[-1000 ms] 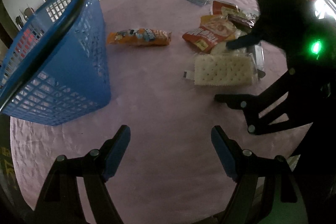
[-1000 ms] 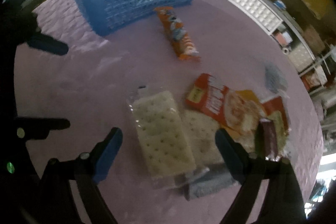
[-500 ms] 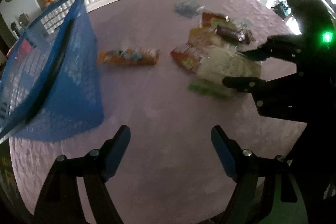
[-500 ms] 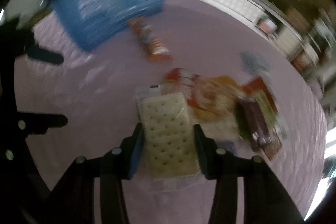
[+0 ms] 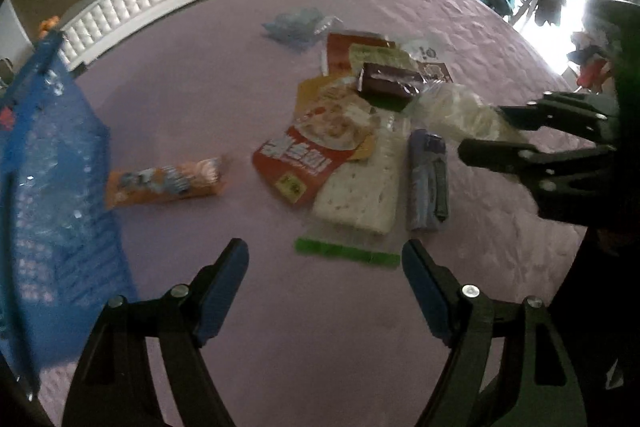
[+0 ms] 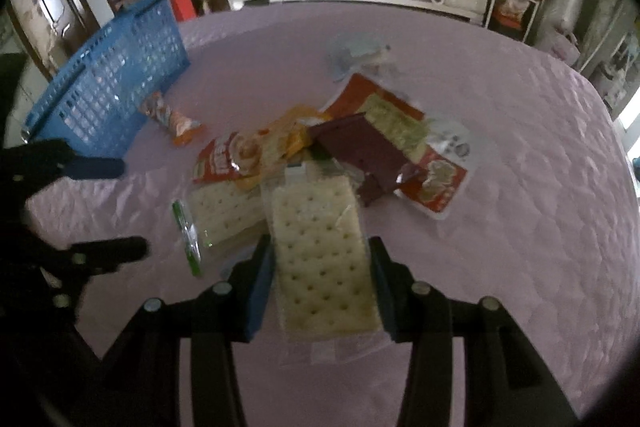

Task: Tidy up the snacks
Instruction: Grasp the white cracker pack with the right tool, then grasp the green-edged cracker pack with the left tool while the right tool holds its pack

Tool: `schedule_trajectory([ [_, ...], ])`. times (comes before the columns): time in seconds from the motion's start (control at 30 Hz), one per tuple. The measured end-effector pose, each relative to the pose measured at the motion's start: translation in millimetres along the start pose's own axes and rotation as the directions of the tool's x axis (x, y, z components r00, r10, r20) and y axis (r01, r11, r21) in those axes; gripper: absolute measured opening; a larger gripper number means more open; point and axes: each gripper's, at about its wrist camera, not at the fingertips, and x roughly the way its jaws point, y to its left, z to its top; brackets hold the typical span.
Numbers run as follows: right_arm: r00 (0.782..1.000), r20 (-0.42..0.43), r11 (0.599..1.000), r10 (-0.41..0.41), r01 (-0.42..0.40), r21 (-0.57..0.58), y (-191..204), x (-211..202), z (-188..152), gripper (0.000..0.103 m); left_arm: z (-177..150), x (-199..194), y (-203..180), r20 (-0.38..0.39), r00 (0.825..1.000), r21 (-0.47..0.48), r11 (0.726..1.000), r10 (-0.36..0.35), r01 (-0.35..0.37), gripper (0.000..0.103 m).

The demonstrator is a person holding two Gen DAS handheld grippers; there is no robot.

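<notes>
The right gripper (image 6: 320, 259) now has its 2 jaws clamped against the long edges of a clear-wrapped cracker pack (image 6: 322, 259), which 1 second ago lay flat on the purple quilted tabletop (image 6: 520, 155) between spread jaws. The pack now seems to ride clear of the cloth, above the snack pile; in the left wrist view it shows as a pale blur (image 5: 460, 115) ahead of that gripper's dark fingers. So the pick looks done, and the carry to the blue slatted basket (image 6: 108, 87) is what remains for this item.

The left gripper (image 5: 324, 279) hovers with its blue-padded jaws spread wide and nothing between them, low over bare cloth. The basket (image 5: 48, 195) sits at its left, and its view has swung since a second ago to bring the pile nearer centre.

Left on the table: a second cracker pack (image 5: 360, 187) with a green seal strip, a red and orange snack bag (image 5: 320, 143), a dark maroon wrapper (image 5: 388, 85), a greyish-purple packet (image 5: 428, 179), an orange tube-shaped pack (image 5: 164, 183) just beside the basket, and a bluish clear bag (image 5: 296, 25) farther off. By that count most of the sorting is still ahead.

The red bag carries large white characters, too blurred to read; no brand is legible anywhere.
</notes>
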Motion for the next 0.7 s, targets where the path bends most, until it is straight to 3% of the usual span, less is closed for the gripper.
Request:
schedule_trajectory([
  [0.3,1.0,0.014,0.998,0.019,-0.02,0.063,-11,8,-6,0.051,12,37,-6,-0.059,0.995,0.04,0.995,-0.086,0.088,0.077],
  [0.43,0.999,0.011,0.995,0.034,-0.035,0.091,-20,9,-10,0.051,20,43,-6,-0.07,0.99,0.033,0.991,-0.124,0.126,0.065],
  [0.7,0.999,0.018,0.99,0.044,-0.046,0.133,-32,10,-13,0.051,40,53,-18,-0.079,0.993,0.083,0.992,-0.091,0.097,0.064],
])
